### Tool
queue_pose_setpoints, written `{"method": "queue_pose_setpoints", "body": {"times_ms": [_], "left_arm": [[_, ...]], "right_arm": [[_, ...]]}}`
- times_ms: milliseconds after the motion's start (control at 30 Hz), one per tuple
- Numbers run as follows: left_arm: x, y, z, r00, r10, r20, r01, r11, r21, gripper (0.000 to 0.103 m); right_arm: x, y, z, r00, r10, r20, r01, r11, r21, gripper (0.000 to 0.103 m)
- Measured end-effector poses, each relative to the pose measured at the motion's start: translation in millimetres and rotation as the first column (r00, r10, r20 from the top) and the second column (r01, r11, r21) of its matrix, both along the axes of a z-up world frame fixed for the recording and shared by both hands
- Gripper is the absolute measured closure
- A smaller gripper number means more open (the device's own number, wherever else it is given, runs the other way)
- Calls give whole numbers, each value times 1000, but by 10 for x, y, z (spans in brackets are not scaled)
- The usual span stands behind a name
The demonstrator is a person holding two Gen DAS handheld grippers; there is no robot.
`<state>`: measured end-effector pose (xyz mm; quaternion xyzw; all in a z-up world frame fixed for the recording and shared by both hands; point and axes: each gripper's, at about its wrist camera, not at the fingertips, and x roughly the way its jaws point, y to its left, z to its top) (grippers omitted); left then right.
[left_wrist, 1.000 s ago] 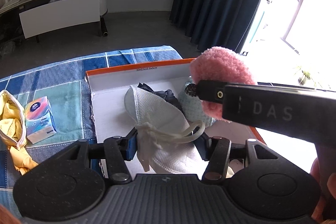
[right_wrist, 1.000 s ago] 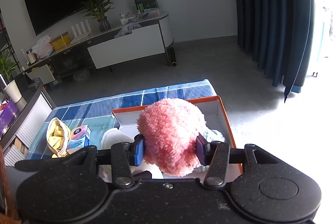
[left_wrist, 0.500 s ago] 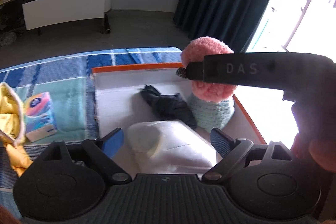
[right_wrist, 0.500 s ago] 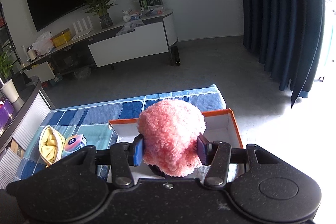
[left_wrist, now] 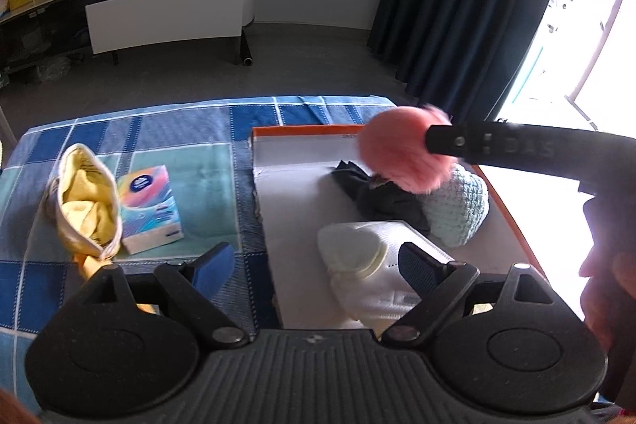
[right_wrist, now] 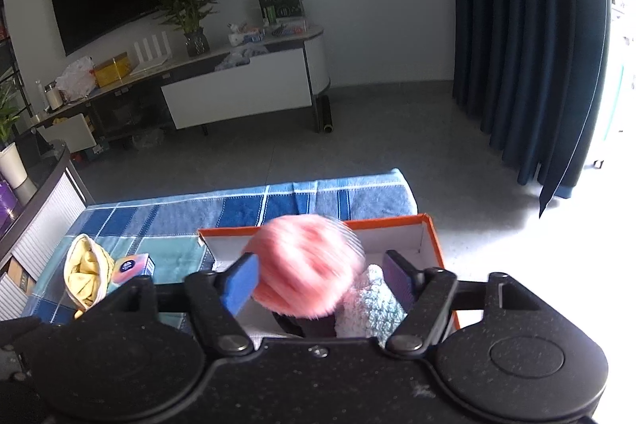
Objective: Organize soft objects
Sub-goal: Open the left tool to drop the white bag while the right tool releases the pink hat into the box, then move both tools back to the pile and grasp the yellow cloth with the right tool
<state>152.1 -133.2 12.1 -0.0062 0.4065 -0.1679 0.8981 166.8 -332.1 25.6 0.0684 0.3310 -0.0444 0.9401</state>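
Over the orange-rimmed box (left_wrist: 505, 201) on the checked counter (left_wrist: 179, 130), the right gripper (right_wrist: 318, 275) has its jaws opening — the fuzzy pink ball (right_wrist: 308, 267) sits blurred between them, just clear of both pads. Inside the box lie a pale blue knitted piece (left_wrist: 463, 207), a dark cloth (left_wrist: 381, 197) and a white mask (left_wrist: 373, 265). Nearer the camera, the left gripper (left_wrist: 314, 265) hangs with its jaws spread wide and nothing in them. Left of the box rest a tissue pack (left_wrist: 149, 205) and a pouch with yellow cloth (left_wrist: 85, 205), touching each other.
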Motion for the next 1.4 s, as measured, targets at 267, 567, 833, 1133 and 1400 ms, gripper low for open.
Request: {"method": "queue_pose_setpoints", "body": {"times_ms": [267,567,833,1133,1400], "left_arm": [[-146,193,115,999,45,25,-45,999,8,5],[-264,458,163,995,101,27,-101,995,4,5],[-369,660,172,990,139,33,-140,990,19,3],[-426,1055,93,975,220,16,-221,975,33,3],[-411,1416,14,952,307,-12,-306,951,32,3]], "right_arm": [[-238,80,188,999,-13,38,14,1000,-12,19],[-438,318,188,999,25,28,-25,1000,9,19],[-510,593,102,997,74,-2,-74,997,17,19],[-484,935,-21,989,145,-34,-144,989,28,19],[-427,1168,-99,979,199,-51,-198,980,35,19]]}}
